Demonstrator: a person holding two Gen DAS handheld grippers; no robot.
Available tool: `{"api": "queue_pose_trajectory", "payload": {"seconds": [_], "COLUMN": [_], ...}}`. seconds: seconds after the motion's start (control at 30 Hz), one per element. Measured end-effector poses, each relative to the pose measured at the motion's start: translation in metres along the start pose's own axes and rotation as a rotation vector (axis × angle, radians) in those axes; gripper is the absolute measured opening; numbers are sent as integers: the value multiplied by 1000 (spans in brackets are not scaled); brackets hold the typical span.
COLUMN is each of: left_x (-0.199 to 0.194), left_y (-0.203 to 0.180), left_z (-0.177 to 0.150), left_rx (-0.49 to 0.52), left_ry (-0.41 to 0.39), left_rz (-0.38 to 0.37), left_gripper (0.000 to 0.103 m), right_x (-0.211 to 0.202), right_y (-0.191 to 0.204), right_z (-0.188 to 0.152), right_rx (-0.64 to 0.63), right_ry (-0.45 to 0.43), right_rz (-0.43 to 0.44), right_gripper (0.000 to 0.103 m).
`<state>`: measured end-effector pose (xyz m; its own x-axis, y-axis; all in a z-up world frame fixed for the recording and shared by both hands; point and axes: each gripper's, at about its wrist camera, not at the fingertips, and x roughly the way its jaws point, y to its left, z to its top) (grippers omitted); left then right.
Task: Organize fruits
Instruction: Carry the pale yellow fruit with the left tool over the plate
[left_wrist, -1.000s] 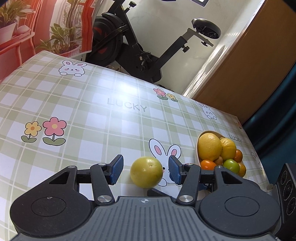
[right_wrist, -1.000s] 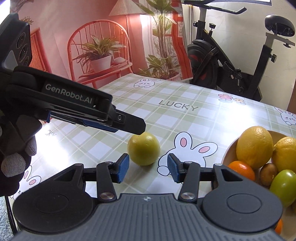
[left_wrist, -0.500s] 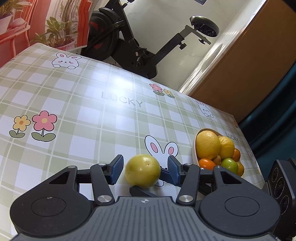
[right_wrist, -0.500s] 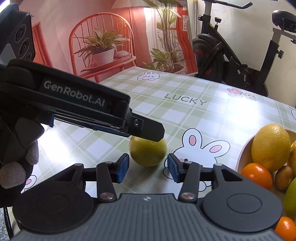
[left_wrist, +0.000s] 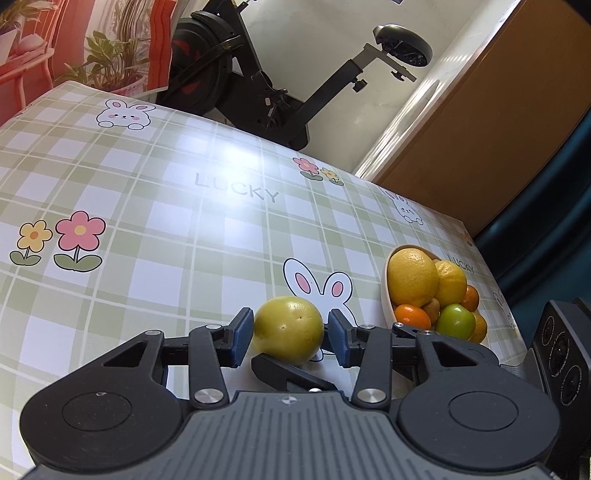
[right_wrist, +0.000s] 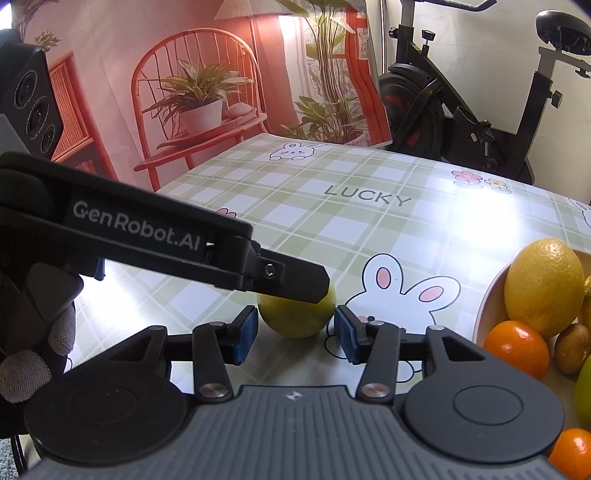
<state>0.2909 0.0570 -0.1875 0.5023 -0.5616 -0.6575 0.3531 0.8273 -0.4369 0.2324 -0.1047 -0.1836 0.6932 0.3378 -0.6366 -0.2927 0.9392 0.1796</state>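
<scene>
A yellow-green round fruit lies on the checked tablecloth, beside a printed rabbit. My left gripper straddles it and its jaws are closing: the left blue pad meets the skin, and a sliver of gap shows at the right pad. In the right wrist view one left finger crosses over the fruit's top. My right gripper stands open with the fruit just beyond its tips. One of its fingers shows under the fruit in the left wrist view.
A cream bowl to the right holds lemons, oranges, a green fruit and a kiwi. A gloved hand holds the left gripper. An exercise bike stands past the table's far edge.
The left jaws have narrowed from well apart to close against the fruit's sides. The right gripper's jaws keep the same gap. The fruit stays on the cloth.
</scene>
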Motion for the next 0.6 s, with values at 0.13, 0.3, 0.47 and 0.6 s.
{"api": "queue_pose_trajectory", "payload": {"seconds": [0.13,0.3,0.47,0.6], "left_x": [-2,5,5,5], "left_y": [-8,-17,-26,-31], "left_z": [-2,-4,-8,-13], "left_rx": [24,32,49,50], "left_ry": [-1,15,28,34], "left_rz": [-26,-22,-25,-38], "left_gripper": [41,41,41,41], "right_x": [-7,-15,-24,-29], "right_y": [-5,-13,-17,-17], "right_z": [0,-6,-11,-14], "right_rx": [25,63,83,90], "right_ry": [-12,-15,-18,-19], "right_rz": [-14,-21,-28,-38], "right_gripper": [49,49,49,49]}}
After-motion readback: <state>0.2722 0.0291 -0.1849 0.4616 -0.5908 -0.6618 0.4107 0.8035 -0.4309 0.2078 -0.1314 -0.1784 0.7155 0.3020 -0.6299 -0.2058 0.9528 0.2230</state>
